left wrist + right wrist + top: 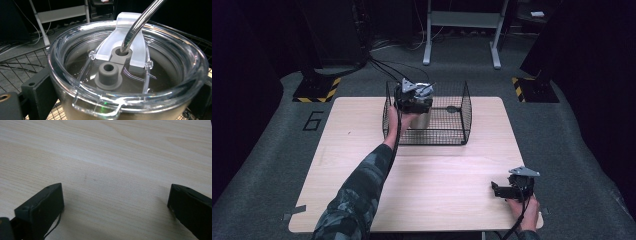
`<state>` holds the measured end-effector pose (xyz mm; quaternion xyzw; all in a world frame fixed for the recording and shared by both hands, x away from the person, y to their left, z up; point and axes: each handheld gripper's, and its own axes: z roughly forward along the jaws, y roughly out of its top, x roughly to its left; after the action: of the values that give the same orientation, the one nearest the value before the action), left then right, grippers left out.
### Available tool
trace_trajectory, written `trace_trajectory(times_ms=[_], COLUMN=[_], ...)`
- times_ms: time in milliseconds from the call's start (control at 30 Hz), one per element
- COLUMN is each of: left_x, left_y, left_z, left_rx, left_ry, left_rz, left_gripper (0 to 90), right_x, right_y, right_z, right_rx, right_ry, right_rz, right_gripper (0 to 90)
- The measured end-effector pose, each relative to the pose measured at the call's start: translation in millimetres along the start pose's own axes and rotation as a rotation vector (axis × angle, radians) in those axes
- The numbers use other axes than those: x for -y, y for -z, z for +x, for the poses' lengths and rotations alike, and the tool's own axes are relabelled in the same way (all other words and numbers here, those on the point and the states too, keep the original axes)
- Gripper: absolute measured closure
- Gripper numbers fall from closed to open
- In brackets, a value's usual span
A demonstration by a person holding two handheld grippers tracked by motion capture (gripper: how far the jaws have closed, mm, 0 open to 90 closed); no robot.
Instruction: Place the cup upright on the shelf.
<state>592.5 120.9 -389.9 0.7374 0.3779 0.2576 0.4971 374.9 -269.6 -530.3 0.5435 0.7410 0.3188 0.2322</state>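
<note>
A steel tumbler (419, 121) with a clear lid (82, 75) and a bent metal straw (140, 22) is inside the black wire basket (452, 137) at the table's far middle. My left gripper (413, 97) reaches over the basket's front wall and is shut on the tumbler, with one black jaw on each side just under the lid rim. I cannot tell whether the tumbler rests on the basket floor. My right gripper (499, 190) lies low at the table's near right corner. In its own view the right gripper (115, 202) is open, with bare wood between its jaws.
The light wooden table (437, 175) spreads between the basket and the right gripper. A white metal frame (462, 30) stands on the grey floor behind the table. Black stands with yellow-striped bases (317, 90) flank the far corners.
</note>
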Motion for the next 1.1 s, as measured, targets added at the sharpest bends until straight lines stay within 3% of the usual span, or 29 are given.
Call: trace_trajectory(times_ms=[233, 767, 933, 1100], left_x=[7.0, 15.7, 19.6, 19.6], left_y=[-7.0, -19.6, -23.3, -27.4], left_z=[2.4, 7.0, 9.0, 6.0], left_rx=[0.001, 0.011, 0.022, 0.029], left_ry=[0.029, 0.037, 0.055, 0.045], left_rz=[0.025, 0.080, 0.081, 0.081], left_gripper=[4.0, 3.9, 3.9, 3.9], right_x=[0.0, 0.0, 0.0, 0.0], right_y=[-0.1, 0.0, 0.0, 0.0], right_z=[-0.3, -0.2, -0.2, -0.2], right_rx=[0.000, -0.001, -0.001, -0.001], right_ry=[0.008, 0.007, 0.007, 0.007], right_rz=[0.000, 0.001, 0.001, 0.001], right_gripper=[0.2, 0.2, 0.2, 0.2])
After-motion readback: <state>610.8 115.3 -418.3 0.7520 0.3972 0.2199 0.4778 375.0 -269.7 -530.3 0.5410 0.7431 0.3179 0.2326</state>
